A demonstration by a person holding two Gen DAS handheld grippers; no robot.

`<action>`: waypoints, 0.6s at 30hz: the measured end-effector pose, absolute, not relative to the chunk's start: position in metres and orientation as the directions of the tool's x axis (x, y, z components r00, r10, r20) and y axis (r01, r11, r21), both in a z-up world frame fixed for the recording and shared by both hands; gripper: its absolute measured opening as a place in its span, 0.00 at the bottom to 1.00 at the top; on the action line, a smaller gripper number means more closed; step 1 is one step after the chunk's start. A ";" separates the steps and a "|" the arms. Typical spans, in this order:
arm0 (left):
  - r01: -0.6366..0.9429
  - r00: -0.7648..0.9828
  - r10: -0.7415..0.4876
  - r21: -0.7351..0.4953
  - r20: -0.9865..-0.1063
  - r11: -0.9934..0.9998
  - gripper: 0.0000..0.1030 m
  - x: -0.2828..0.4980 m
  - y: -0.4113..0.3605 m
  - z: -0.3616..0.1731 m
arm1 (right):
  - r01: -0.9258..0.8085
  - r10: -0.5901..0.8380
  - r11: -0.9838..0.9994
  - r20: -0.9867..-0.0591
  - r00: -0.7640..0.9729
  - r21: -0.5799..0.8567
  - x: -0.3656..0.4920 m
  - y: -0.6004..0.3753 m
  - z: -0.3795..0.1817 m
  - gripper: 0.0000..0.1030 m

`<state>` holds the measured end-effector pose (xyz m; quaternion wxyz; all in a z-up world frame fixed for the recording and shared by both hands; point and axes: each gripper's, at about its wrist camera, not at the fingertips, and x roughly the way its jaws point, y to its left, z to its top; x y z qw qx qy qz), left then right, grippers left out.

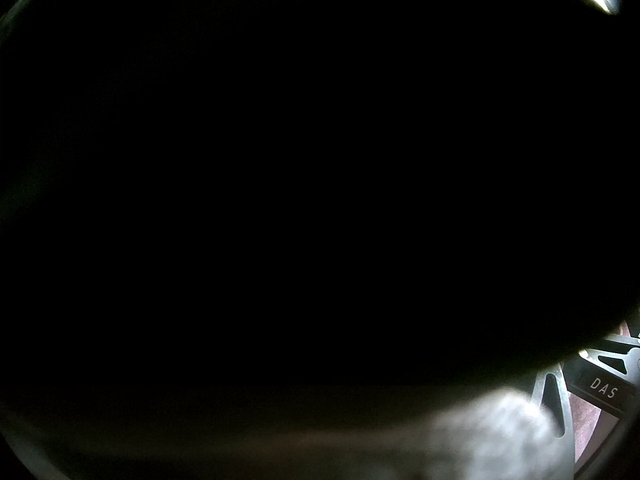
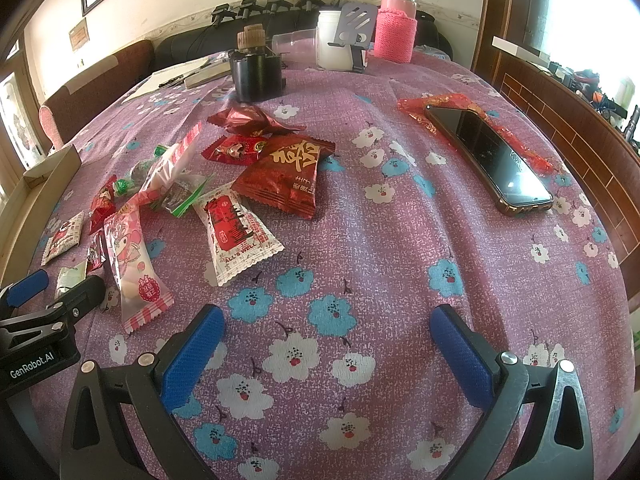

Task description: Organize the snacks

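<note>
My right gripper (image 2: 326,344) gapes wide above the floral tablecloth (image 2: 400,240); snack packets (image 2: 236,236) lie scattered ahead-left. My left gripper (image 2: 60,284) rests beside them, spread unclear; its camera is dark.

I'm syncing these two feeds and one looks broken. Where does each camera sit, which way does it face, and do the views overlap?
Left wrist: on the left gripper, lens almost wholly blacked out by something close; only a gripper finger shows at lower right.
Right wrist: on the right gripper, facing forward over the floral tablecloth towards the snack packets and phone; both blue fingers show, spread apart.
Shared: only the left gripper, visible at the right view's left edge.
</note>
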<state>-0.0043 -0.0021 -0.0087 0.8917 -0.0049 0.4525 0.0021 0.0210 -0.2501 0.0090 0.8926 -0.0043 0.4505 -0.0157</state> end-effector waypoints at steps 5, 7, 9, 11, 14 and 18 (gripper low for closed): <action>-0.008 0.590 0.000 -0.006 -0.807 1.000 1.00 -0.004 -0.003 -0.010 | 0.024 -0.032 0.999 -0.804 0.593 -0.022 0.021 -0.250 0.009 1.00; -0.008 0.590 0.000 -0.006 -0.807 1.000 1.00 -0.004 -0.003 -0.009 | 0.024 -0.032 0.999 -0.804 0.593 -0.022 0.021 -0.250 0.009 1.00; -0.008 0.590 0.000 -0.007 -0.807 1.000 1.00 -0.003 -0.002 -0.009 | 0.024 -0.032 0.999 -0.804 0.593 -0.022 0.021 -0.250 0.009 1.00; -0.008 0.590 -0.001 -0.007 -0.807 1.000 1.00 -0.003 -0.002 -0.009 | 0.024 -0.032 0.999 -0.804 0.594 -0.022 0.021 -0.250 0.009 1.00; -0.008 0.590 -0.001 -0.007 -0.807 1.000 1.00 -0.003 -0.003 -0.009 | 0.024 -0.032 0.999 -0.804 0.594 -0.022 0.021 -0.250 0.009 1.00; -0.008 0.590 -0.001 -0.007 -0.807 1.000 1.00 -0.003 -0.003 -0.009 | 0.024 -0.032 0.999 -0.804 0.594 -0.022 0.021 -0.250 0.009 1.00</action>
